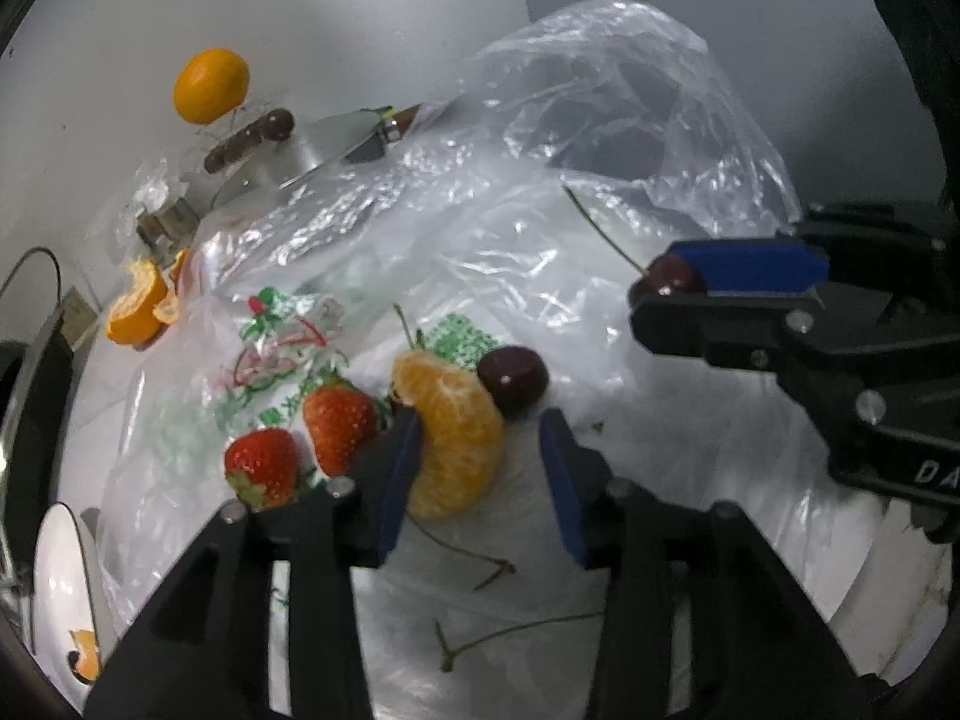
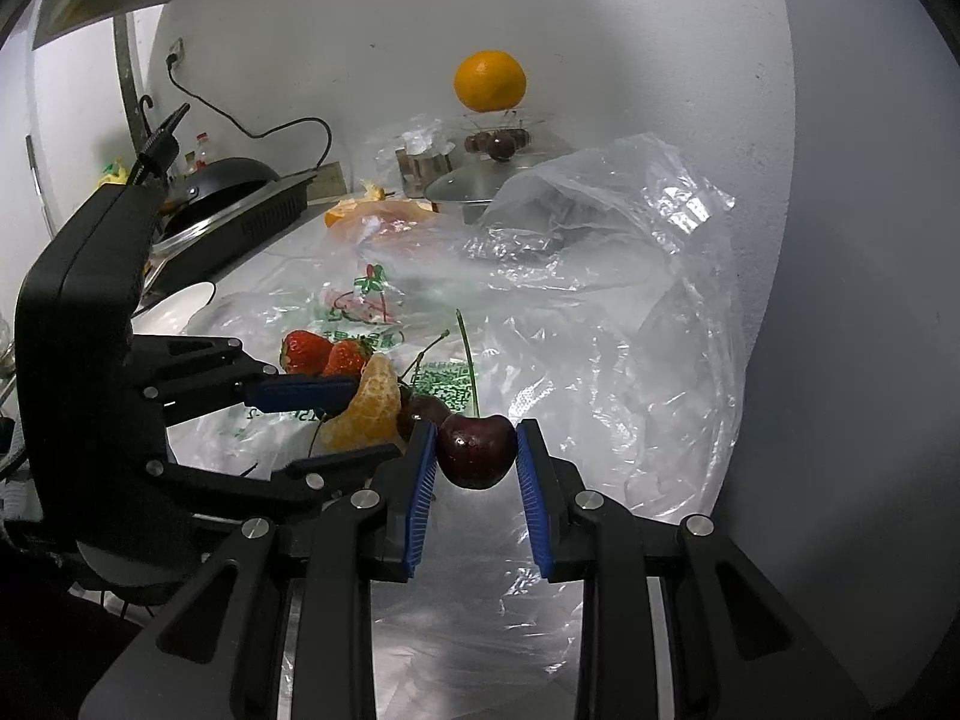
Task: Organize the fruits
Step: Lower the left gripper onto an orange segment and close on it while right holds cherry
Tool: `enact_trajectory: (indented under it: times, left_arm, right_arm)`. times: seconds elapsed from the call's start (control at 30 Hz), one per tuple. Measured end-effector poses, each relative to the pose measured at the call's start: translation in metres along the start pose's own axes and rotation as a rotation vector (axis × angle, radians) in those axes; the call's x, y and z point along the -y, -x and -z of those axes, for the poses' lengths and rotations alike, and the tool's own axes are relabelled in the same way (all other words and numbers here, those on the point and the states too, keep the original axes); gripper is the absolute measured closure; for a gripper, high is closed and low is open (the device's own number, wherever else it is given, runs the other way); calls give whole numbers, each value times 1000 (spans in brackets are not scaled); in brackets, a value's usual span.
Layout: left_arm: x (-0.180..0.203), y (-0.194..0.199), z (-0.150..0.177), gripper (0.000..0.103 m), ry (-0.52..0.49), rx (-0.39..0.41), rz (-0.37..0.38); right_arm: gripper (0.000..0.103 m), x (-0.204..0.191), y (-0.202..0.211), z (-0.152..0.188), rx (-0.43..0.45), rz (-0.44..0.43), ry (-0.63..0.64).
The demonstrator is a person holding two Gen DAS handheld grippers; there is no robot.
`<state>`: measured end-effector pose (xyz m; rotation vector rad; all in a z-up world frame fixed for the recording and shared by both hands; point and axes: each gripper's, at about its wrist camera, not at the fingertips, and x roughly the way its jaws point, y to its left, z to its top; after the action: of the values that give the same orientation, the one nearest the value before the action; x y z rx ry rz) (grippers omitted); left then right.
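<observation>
My right gripper (image 2: pixel 475 450) is shut on a dark red cherry (image 2: pixel 477 449) with a long stem and holds it above the plastic bags; it also shows in the left wrist view (image 1: pixel 675 276). My left gripper (image 1: pixel 480 456) is open around a peeled mandarin piece (image 1: pixel 456 432), its left pad touching it. A second dark cherry (image 1: pixel 513 377) lies just beyond the mandarin. Two strawberries (image 1: pixel 339 423) (image 1: pixel 264 465) lie to the left on a printed bag. A whole orange (image 2: pixel 490 81) sits on a wire stand at the back, with more cherries (image 2: pixel 498 144) below it.
Crumpled clear plastic bags (image 1: pixel 540 192) cover the counter. A knife (image 1: pixel 300 138) and a pot lid (image 2: pixel 474 186) lie at the back. Orange peel (image 1: pixel 141 306), a white plate (image 1: pixel 60 576), a black pan on a cooker (image 2: pixel 228 192) stand left. Loose cherry stems (image 1: pixel 480 564) lie nearby.
</observation>
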<state>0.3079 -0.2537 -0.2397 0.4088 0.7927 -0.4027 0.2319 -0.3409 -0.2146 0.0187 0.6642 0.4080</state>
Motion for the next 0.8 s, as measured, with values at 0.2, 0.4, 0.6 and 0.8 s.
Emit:
enact_trajectory:
  times: [0.2, 0.4, 0.6, 0.8]
  left_arm:
    - [6, -2, 2, 54, -18, -3, -24]
    - [-3, 1, 5, 74, 6, 6, -22]
    - [-8, 9, 7, 76, 27, 21, 12]
    - [-16, 27, 6, 76, 49, 56, 32]
  right_arm:
    - [74, 0, 0, 1, 1, -8, 1]
    - [74, 1, 1, 2, 5, -4, -4]
    - [74, -2, 1, 1, 7, -4, 1]
    - [74, -11, 6, -4, 21, -3, 22]
